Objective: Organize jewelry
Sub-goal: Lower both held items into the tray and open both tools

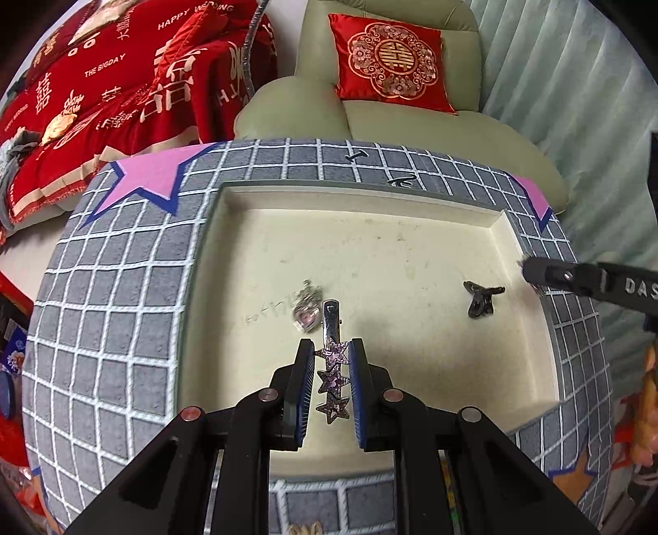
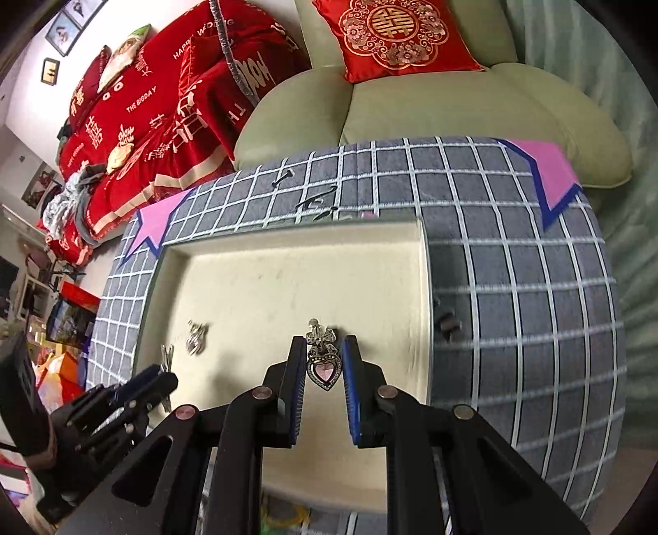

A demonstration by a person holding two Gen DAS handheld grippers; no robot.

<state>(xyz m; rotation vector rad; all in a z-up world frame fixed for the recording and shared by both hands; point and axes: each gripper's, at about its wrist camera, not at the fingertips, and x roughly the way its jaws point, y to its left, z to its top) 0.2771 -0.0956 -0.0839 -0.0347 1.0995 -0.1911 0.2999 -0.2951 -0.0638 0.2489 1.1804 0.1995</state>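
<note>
Lengthwise between left tongs (image 1: pixel 332 354), gripped star hairclip (image 1: pixel 332 380), pointing away; right tongs (image 2: pixel 325 352) gripping heart brooch (image 2: pixel 324 364)

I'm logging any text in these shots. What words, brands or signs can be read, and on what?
"HAPPY WEDDING": red blanket.
"THE BIGDAY": same blanket.
Large white Chinese characters: same blanket; one looks like double happiness.
Gold double-happiness sign: red cushion.
"DAS", cut off by the frame edge: right gripper.
Wall pictures: too small to read.

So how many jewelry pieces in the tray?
3: star clip in the left tool, silver charm beside its tip, heart pendant at the right tool. Others may be hidden.
</note>
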